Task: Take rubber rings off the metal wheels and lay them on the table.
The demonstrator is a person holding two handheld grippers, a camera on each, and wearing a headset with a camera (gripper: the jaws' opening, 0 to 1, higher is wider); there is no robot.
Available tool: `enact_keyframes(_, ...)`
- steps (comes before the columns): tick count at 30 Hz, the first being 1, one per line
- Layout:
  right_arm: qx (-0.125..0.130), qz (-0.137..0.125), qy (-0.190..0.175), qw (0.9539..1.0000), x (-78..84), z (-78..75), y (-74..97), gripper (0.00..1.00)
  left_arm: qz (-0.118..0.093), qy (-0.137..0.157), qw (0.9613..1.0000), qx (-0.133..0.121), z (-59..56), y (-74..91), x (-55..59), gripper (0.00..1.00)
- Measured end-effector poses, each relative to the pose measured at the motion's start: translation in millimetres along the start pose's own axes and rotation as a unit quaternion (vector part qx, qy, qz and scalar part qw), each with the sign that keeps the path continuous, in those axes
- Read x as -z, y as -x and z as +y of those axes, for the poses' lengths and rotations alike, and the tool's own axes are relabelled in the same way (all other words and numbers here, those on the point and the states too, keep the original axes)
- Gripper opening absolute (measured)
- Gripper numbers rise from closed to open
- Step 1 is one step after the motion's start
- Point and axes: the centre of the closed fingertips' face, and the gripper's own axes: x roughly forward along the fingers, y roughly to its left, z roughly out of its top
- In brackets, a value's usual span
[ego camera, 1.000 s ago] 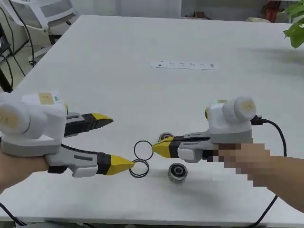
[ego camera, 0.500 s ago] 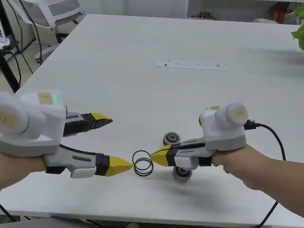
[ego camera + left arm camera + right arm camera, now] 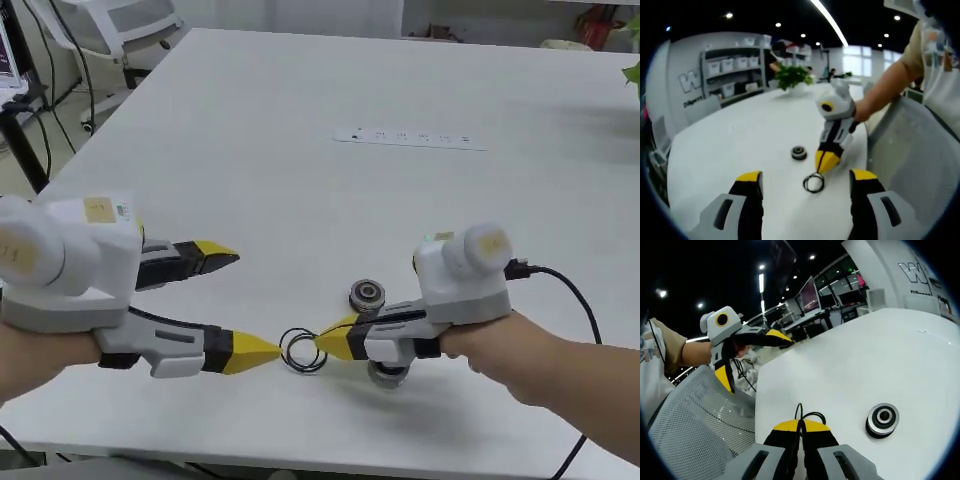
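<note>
Rubber ring ready to lay
Right hand-held gripper pinches it; left one gapes. Release low, flat on the worktop.

Black rubber rings lie overlapped on the table, one nipped by the right gripper, near a flat metal wheel and a half-hidden second wheel.

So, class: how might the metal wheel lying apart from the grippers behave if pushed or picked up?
The metal wheel lies flat, so a push probably slides it, not rolls it. Being metal, it is likely rigid and heavy for its size.
</note>
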Motion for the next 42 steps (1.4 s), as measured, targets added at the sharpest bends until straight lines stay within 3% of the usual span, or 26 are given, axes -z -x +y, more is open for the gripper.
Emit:
enact_keyframes(22, 0.020, 0.004, -0.010, 0.9997, 4.0, -9.5, -0.2, 0.03, 0.006, 0.002, 1.0000, 0.000, -0.9, -1.5, 2.3, 0.71)
enact_keyframes(30, 0.023, -0.007, -0.009, 0.9997, -2.2, -8.2, 7.1, 0.08, 0.008, 0.004, 1.0000, 0.001, -2.2, -3.1, 3.5, 0.71)
enact_keyframes(42, 0.039, -0.042, 0.000, 0.9983, -22.9, -8.3, 29.3, 0.16, 0.005, -0.001, 1.0000, 0.002, -3.6, -5.1, -4.7, 0.71)
